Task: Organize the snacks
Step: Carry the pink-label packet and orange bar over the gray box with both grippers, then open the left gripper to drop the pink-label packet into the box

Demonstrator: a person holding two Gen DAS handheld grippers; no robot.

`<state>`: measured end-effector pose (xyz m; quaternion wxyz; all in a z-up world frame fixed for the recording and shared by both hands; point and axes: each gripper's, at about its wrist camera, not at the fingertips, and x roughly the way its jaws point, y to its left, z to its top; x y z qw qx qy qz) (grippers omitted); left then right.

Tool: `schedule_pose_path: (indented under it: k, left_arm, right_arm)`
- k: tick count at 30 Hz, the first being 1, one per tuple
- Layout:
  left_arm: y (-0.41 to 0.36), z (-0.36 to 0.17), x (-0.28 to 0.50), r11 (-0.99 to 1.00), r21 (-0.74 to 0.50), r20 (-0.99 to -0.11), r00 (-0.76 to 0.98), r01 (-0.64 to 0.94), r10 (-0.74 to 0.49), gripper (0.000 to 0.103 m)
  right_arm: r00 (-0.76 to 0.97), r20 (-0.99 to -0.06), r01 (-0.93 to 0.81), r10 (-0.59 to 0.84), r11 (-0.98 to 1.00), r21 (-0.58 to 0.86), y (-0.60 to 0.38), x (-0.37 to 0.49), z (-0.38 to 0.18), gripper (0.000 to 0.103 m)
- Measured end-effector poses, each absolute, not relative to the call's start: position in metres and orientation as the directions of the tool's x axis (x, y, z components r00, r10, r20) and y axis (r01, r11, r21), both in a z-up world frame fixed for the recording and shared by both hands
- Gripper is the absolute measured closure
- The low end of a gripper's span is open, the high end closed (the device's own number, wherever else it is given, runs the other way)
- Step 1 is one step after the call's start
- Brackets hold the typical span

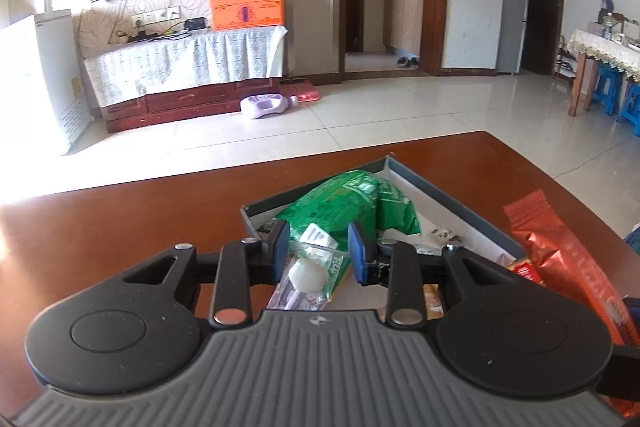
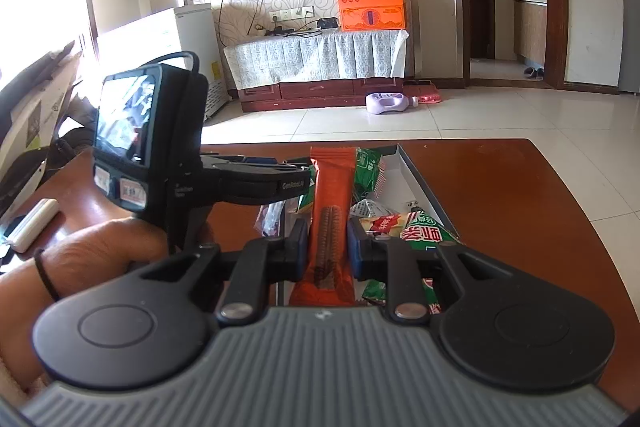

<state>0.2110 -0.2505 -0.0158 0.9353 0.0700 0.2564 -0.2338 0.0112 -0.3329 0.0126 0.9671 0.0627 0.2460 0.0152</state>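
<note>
Right tongs [image 2: 328, 251] clamped on orange snack bar [image 2: 332, 211] above box [image 2: 420, 175] — left tongs [image 1: 318, 247] parted over clear candy packet [image 1: 308, 275], on bench [image 1: 120, 219].

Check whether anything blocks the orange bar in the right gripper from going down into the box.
The right gripper holds the orange bar over the box. Green packets already fill the box beneath, so it would land on them; nothing else visible intervenes.
</note>
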Motion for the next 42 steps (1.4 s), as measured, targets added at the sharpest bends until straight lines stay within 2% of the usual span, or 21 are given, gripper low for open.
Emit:
schedule_pose_path:
  k: [9,23,25,26,27,29,36,42]
  left_arm:
    - [-0.271,-0.017,0.212,0.851,-0.024,-0.508,0.727,0.524,-0.462,0.067]
    - [-0.310,-0.036,0.236,0.830,0.003,-0.534,0.703,0.557,-0.469,0.066]
    - [-0.314,-0.038,0.239,0.826,0.008,-0.530,0.704,0.563,-0.474,0.058]
    - [-0.314,-0.037,0.240,0.822,0.005,-0.523,0.702,0.569,-0.483,0.050]
    - [-0.315,-0.038,0.240,0.820,0.001,-0.519,0.701,0.572,-0.489,0.036]
    - [-0.315,-0.037,0.239,0.823,-0.004,-0.506,0.709,0.568,-0.491,0.019]
    - [-0.310,-0.029,0.231,0.825,0.014,-0.492,0.722,0.565,-0.486,0.018]
    - [-0.269,-0.024,0.221,0.855,0.020,-0.512,0.739,0.519,-0.437,0.018]
  right_arm:
    - [0.880,-0.473,0.023,0.044,0.991,0.135,-0.336,0.010,0.013,0.079]
    - [0.862,-0.507,0.076,0.007,0.987,0.142,-0.344,0.012,0.004,0.079]
    - [0.860,-0.510,0.081,0.002,0.987,0.142,-0.345,0.012,0.003,0.079]
    - [0.859,-0.513,0.085,-0.001,0.986,0.141,-0.346,0.013,0.002,0.079]
    - [0.857,-0.515,0.088,-0.002,0.986,0.142,-0.346,0.013,0.002,0.079]
    - [0.855,-0.519,0.094,-0.005,0.985,0.145,-0.348,0.012,0.000,0.079]
    - [0.858,-0.514,0.096,-0.001,0.983,0.158,-0.347,0.014,-0.001,0.079]
    - [0.855,-0.519,0.084,0.018,0.981,0.172,-0.345,0.022,-0.006,0.079]
